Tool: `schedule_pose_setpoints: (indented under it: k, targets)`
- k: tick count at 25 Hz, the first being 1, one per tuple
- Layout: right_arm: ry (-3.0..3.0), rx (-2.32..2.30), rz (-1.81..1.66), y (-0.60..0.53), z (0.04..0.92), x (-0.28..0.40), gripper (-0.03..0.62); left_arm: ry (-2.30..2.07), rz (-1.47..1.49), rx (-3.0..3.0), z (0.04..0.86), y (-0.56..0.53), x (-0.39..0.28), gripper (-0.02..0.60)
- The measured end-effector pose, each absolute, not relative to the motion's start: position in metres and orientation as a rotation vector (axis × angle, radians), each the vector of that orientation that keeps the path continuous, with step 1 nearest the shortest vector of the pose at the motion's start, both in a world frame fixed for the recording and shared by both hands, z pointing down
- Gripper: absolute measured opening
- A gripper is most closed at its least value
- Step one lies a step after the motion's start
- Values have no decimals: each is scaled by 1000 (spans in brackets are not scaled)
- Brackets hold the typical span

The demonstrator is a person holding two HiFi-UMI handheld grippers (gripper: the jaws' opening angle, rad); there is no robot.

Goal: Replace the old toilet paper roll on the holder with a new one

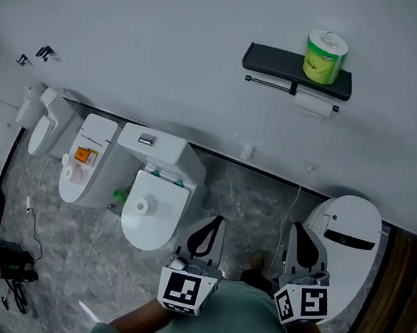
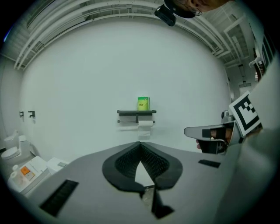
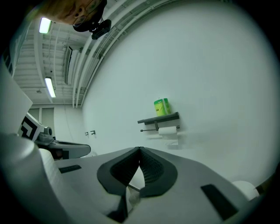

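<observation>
Head view
- Left hand-held gripper (image 1: 211,231): pressed together, nothing between its jaws; held low against the person's teal shirt (image 1: 248,331), with its marker cube (image 1: 181,289) nearest the camera.
- Right hand-held gripper (image 1: 301,243): also pressed together and empty, just beside the left one, their tips apart.
- Holder (image 1: 283,61): a black shelf on the white wall (image 1: 156,41), far ahead of both hand-held grippers and above their tips, closer to the right one's line.
- New roll (image 1: 325,58): green-wrapped, upright on the shelf's right end, well apart from both hand-held grippers.
- Old roll (image 1: 313,103): white, on the bar under the shelf, directly below the new roll.
- Toilets (image 1: 155,193): white, on the grey floor (image 1: 241,204), ahead and to the left of the left hand-held gripper.

Left gripper view
- Left hand-held gripper (image 2: 140,145): tips met, with only a small bare gap behind them.
- Holder (image 2: 136,112): straight ahead above the tips, well apart.
- New roll (image 2: 143,103): on top of the shelf.
- Old roll (image 2: 145,124): hung beneath the shelf, a sheet trailing down.
- Right hand-held gripper (image 2: 210,133): off to the right, level with the tips.

Right gripper view
- Right hand-held gripper (image 3: 139,151): tips touching, gripping nothing.
- Holder (image 3: 158,118): ahead, slightly right of the tips and above them.
- New roll (image 3: 161,106): standing on the shelf.
- Old roll (image 3: 167,130): on the bar below the shelf.
- Left hand-held gripper (image 3: 65,148): off to the left.
</observation>
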State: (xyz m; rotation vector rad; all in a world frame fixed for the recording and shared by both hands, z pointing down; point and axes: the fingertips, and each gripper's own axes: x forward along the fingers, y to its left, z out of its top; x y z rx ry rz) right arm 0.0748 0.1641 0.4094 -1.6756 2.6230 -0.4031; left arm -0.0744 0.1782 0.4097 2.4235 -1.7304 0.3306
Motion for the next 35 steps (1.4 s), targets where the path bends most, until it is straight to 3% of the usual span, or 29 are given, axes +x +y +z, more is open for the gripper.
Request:
schedule_pose_setpoints:
  k: [10, 35]
  targets:
    - [2574, -1677, -417, 118, 408, 105, 6, -1740, 352, 2465, 399, 134, -46, 6]
    - [2391, -1999, -518, 17, 412, 93, 6, -1404, 308, 2644, 410, -10, -50, 6]
